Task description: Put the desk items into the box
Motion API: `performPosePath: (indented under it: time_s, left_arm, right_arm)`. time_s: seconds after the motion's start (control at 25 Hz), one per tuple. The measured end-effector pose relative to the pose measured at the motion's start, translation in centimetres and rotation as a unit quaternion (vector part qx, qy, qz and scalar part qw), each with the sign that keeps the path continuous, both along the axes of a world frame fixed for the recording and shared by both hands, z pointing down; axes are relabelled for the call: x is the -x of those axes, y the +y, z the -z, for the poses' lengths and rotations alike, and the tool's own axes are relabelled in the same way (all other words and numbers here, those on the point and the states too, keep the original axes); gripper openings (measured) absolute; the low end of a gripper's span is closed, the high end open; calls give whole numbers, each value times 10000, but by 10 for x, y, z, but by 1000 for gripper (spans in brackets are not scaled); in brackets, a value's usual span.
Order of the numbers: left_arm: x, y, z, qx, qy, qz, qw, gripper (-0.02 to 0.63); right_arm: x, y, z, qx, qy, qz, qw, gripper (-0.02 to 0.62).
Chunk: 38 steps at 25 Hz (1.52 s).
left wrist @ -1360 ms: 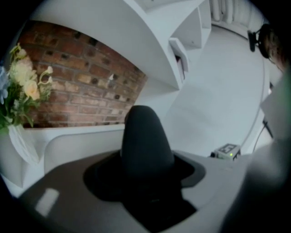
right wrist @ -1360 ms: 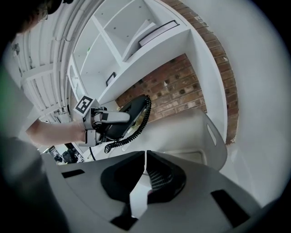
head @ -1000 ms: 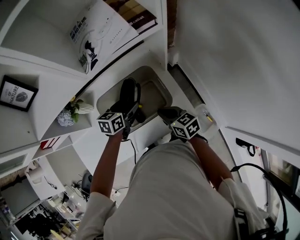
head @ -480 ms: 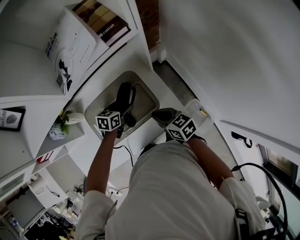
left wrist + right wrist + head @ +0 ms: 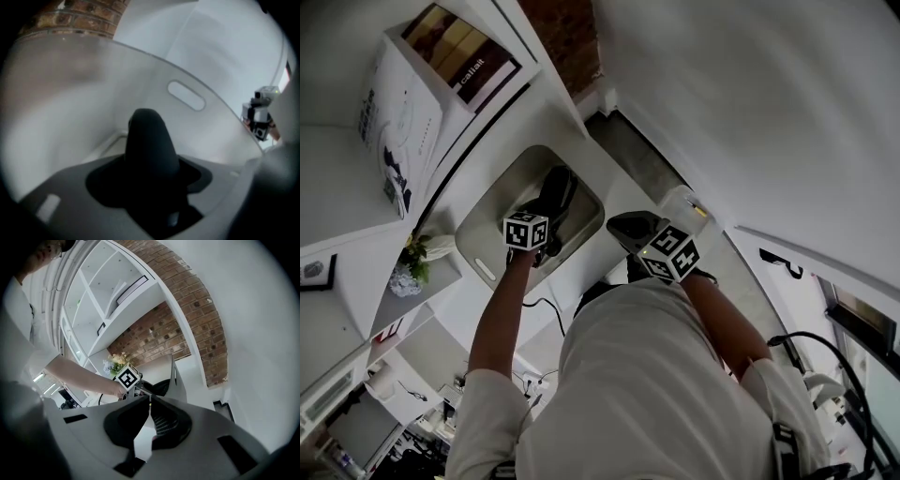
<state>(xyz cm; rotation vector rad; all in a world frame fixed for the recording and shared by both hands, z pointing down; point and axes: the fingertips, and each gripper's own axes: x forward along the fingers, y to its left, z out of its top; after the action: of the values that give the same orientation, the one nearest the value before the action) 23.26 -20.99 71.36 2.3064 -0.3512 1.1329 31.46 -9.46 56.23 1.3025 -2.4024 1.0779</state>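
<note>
A white box [image 5: 502, 202] with a slot handle stands on the desk under the shelves. My left gripper [image 5: 547, 234] reaches into it, shut on black headphones [image 5: 557, 192] that hang inside the box. In the left gripper view the black headphones [image 5: 149, 145] fill the gap between the jaws, and the box wall [image 5: 140, 84] lies close behind. My right gripper [image 5: 630, 228] hovers just right of the box, shut with nothing in it. In the right gripper view its jaws [image 5: 150, 401] meet, and beyond them are the box [image 5: 177, 376] and the left gripper [image 5: 136, 386].
White shelves to the left hold a printed carton with a book [image 5: 412, 103], and a small flower bunch [image 5: 411, 270] stands lower. A black cable [image 5: 549, 309] runs off the desk. A small white device [image 5: 686, 204] sits right of the box. A brick wall [image 5: 187, 329] lies behind.
The left gripper has carried the headphones lower into the box. The head view has swung, so shelves and box sit further left. The right gripper stays beside the box.
</note>
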Motion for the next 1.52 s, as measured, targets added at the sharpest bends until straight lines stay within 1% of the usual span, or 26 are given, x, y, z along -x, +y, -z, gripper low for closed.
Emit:
performPosePath:
  time_s: [0.12, 0.2, 0.32, 0.48, 0.64, 0.8, 0.92, 1.04, 1.12, 1.24, 1.28, 1.36, 1.52]
  left_arm:
    - [-3, 0, -18, 132, -91, 40, 9999, 299]
    - [-1, -2, -28, 139, -188, 79, 9997, 299]
    - [3, -5, -44, 43, -419, 98, 9991, 301]
    - [2, -12, -63, -66, -624, 148, 9979, 301]
    - [0, -18, -81, -227, -753, 151, 9968, 302]
    - [2, -19, -89, -309, -901, 188, 9953, 304]
    - [4, -16, -97, -365, -980, 94, 9945, 304]
    - [8, -15, -106, -595, -1207, -126, 9908, 304]
    - [7, -15, -106, -718, -1300, -184, 9887, 307]
    - [4, -16, -99, -890, -1346, -169, 9867, 317]
    - [3, -18, -97, -932, -1329, -159, 9866, 329]
    - [2, -21, -92, -973, -1250, -153, 9873, 375]
    - [5, -27, -75, -996, -1170, -30, 9881, 390]
  right_arm:
    - [-5, 7, -5, 80, -4, -80, 9999, 11]
    - [-7, 11, -9, 136, -7, -112, 9998, 11]
    - [-11, 15, -13, 192, -13, -130, 9997, 11]
    - [-15, 19, -17, 261, 5, -83, 9996, 11]
    - [-16, 21, -20, 319, 62, 23, 9995, 11]
    - [-17, 22, -24, 378, 96, 52, 9992, 11]
    - [-19, 22, -30, 427, 112, 51, 9990, 11]
    - [-20, 23, -35, 485, 104, 77, 9987, 11]
    - [-19, 24, -37, 514, 85, 106, 9986, 11]
    - [-18, 26, -37, 531, 72, 150, 9985, 11]
    - [-18, 26, -37, 528, 64, 167, 9984, 11]
    - [-18, 24, -37, 492, 42, 212, 9986, 11]
    - [-17, 21, -32, 394, 15, 322, 9987, 11]
